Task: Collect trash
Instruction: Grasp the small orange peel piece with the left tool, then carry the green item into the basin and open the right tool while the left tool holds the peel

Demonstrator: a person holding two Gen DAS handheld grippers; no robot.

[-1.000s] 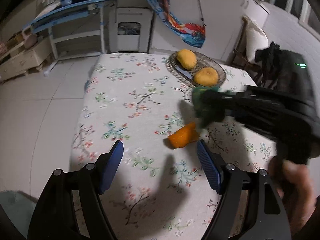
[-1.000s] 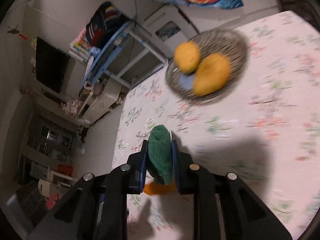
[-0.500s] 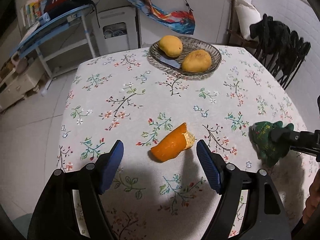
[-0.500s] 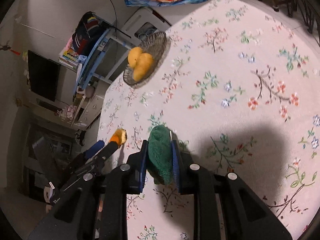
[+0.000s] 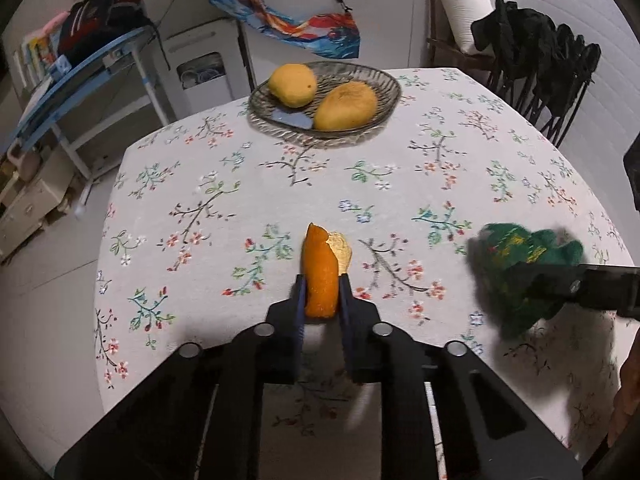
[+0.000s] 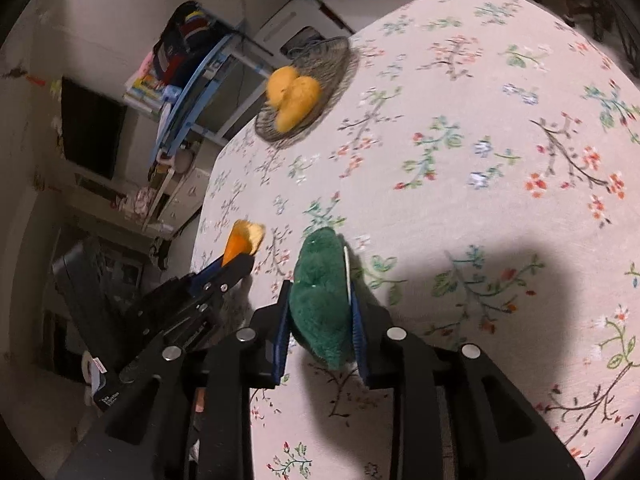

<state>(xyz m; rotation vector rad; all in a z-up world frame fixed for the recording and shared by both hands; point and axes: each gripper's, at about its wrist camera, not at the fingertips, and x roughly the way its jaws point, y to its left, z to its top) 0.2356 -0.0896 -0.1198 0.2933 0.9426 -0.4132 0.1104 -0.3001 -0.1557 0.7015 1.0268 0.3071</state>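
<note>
My left gripper (image 5: pixel 322 294) is shut on an orange peel (image 5: pixel 320 268) at the near middle of the floral tablecloth (image 5: pixel 240 184); its pale inner side faces right. The peel also shows in the right wrist view (image 6: pixel 240 242), held in the left gripper (image 6: pixel 234 266). My right gripper (image 6: pixel 320 312) is shut on a crumpled green wrapper (image 6: pixel 322 296) just above the cloth. In the left wrist view the wrapper (image 5: pixel 520 268) hangs to the right of the peel, a little apart from it.
A glass dish (image 5: pixel 384 80) with two yellow mangoes (image 5: pixel 346 106) stands at the table's far side. Dark clothes hang over a chair (image 5: pixel 536 52) at the far right. A blue shelf rack (image 5: pixel 84 76) and a white appliance (image 5: pixel 200 68) stand beyond the table.
My left gripper moved forward and shut on the orange peel, which was lying free between open fingers. My right gripper, still holding the green wrapper, moved away to the right side of the table.
</note>
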